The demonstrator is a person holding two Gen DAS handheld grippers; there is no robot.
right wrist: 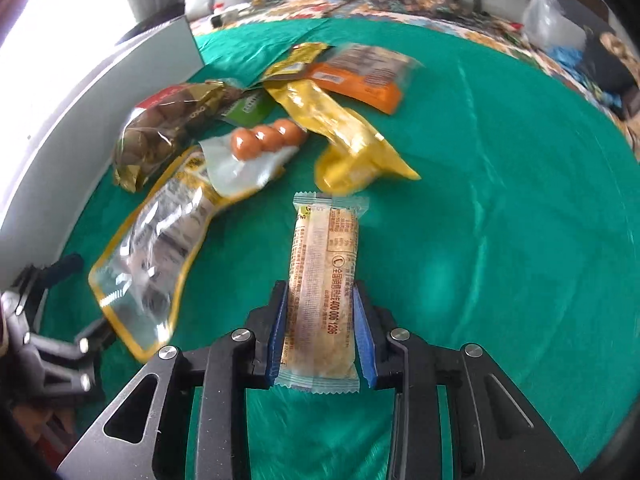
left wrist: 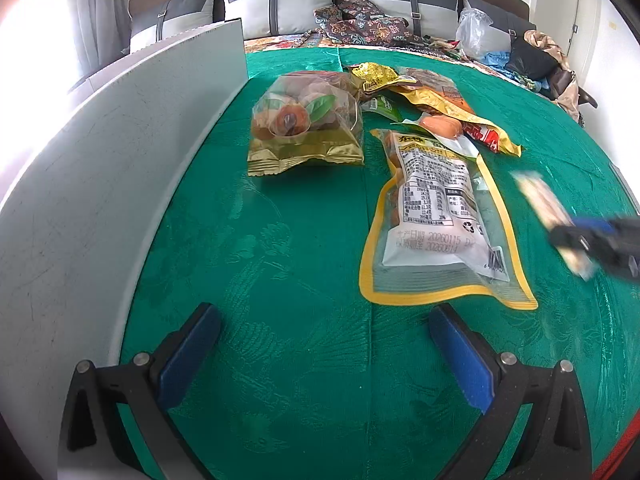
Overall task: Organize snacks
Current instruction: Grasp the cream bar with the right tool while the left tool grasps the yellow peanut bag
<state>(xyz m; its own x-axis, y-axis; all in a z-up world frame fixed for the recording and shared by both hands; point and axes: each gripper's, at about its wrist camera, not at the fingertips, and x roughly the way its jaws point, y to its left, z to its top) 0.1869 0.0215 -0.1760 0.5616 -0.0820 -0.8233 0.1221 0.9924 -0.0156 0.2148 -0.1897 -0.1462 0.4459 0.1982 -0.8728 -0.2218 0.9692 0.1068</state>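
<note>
The right gripper (right wrist: 320, 336) was clamped on the near half of a long, slim snack bar (right wrist: 322, 292) in a crinkle-sealed translucent wrapper, blue pads pressed to its two long sides; the bar's far end stood out over a glossy, patterned green cloth (right wrist: 500, 220). The left gripper (left wrist: 326, 354) had its jaws wide apart with nothing between them, poised over bare cloth. Just beyond it lay a flat, clear, yellow-edged pouch (left wrist: 436, 220) printed with a label. Farther left sat a puffy gold-and-clear bag (left wrist: 306, 126) of round pastries. Behind these lay a loose heap of yellow and orange foil packets (left wrist: 444, 102). A smooth grey board (left wrist: 100, 184) walled the left edge; the cloth to the right was open.
</note>
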